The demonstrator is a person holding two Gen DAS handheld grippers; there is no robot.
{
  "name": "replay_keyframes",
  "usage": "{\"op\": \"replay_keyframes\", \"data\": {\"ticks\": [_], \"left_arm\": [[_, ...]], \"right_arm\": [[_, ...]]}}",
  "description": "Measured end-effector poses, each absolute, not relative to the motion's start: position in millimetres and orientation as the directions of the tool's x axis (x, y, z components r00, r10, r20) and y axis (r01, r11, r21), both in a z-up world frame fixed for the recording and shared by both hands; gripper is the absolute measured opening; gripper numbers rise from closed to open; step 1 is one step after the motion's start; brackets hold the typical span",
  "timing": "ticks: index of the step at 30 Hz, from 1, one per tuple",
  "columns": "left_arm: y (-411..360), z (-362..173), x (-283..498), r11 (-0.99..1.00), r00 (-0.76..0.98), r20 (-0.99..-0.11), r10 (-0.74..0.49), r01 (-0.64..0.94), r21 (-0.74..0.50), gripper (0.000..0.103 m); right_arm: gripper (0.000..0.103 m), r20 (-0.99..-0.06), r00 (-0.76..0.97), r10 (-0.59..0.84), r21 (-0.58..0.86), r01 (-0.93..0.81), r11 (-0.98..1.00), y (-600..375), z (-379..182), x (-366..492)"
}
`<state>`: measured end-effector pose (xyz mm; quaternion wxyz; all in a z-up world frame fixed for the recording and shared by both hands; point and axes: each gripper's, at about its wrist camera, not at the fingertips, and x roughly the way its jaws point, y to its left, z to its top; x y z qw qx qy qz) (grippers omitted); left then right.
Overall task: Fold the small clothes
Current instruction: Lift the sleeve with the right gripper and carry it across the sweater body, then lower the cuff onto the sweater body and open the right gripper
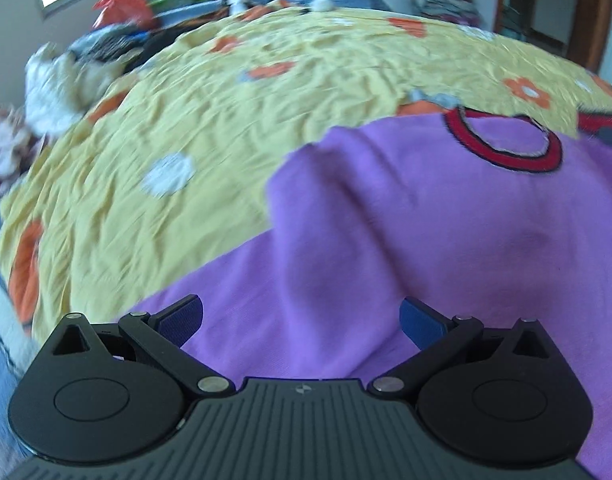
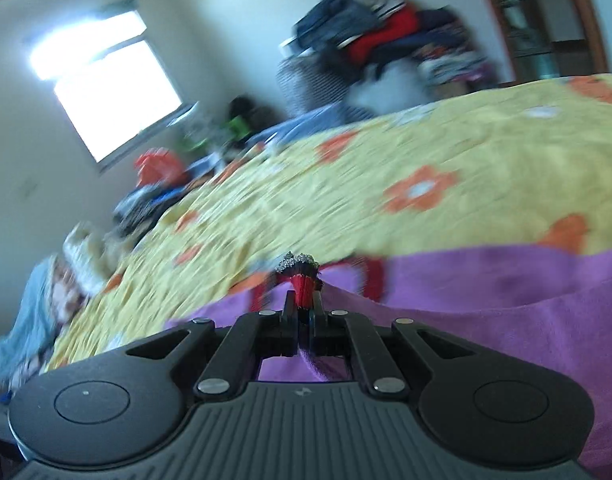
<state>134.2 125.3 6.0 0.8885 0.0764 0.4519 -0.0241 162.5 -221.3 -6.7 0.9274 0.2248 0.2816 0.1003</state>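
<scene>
Purple shirt (image 1: 386, 220) lay spread on the yellow floral bedspread (image 1: 186, 140). Right gripper (image 2: 304, 300) was clamped on its red-trimmed edge; left gripper (image 1: 302, 320) hung over the cloth w/ jaws apart, empty. Step judged: carrying the fold over. Next: lay edge square, then release.

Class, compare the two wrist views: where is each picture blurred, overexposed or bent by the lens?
Left wrist view: the purple shirt and yellow bedspread are smeared, the clutter at far left most; the left gripper stays sharp; the bed bulges like a dome. Right wrist view: heavier smear throughout, the window blown out white, the horizon tilted; the right gripper and its pinched red trim stay crisp.
</scene>
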Motion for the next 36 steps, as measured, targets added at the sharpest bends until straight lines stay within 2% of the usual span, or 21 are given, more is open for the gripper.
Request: {"op": "replay_keyframes", "data": {"ticks": [6,14,20,27,36], "left_arm": [[144.4,6.2,125.9,0.993,0.585,-0.81,0.047,0.058,0.1,0.103],[151.0,1.7,118.1,0.994,0.583,-0.811,0.054,0.043,0.097,0.103],[152.9,-0.2,118.6,0.996,0.58,-0.813,0.05,0.032,0.084,0.103],[160.2,-2.4,113.6,0.998,0.574,-0.817,0.049,0.003,0.062,0.103],[168.6,-6.9,108.1,1.0,0.562,-0.827,0.026,-0.022,0.017,0.103]], "right_arm": [[0.005,-0.484,0.769,0.418,0.507,-0.142,0.85,-165.1,-14.5,166.0],[0.005,-0.471,0.735,0.488,0.525,-0.211,0.825,-125.8,-8.5,167.3],[0.005,-0.485,0.711,0.51,0.518,-0.236,0.822,-101.0,-15.9,174.4],[0.007,-0.555,0.656,0.512,0.497,-0.232,0.836,-74.1,-49.7,184.5],[0.007,-0.559,0.659,0.504,0.466,-0.253,0.848,-48.3,-57.9,194.4]]}}
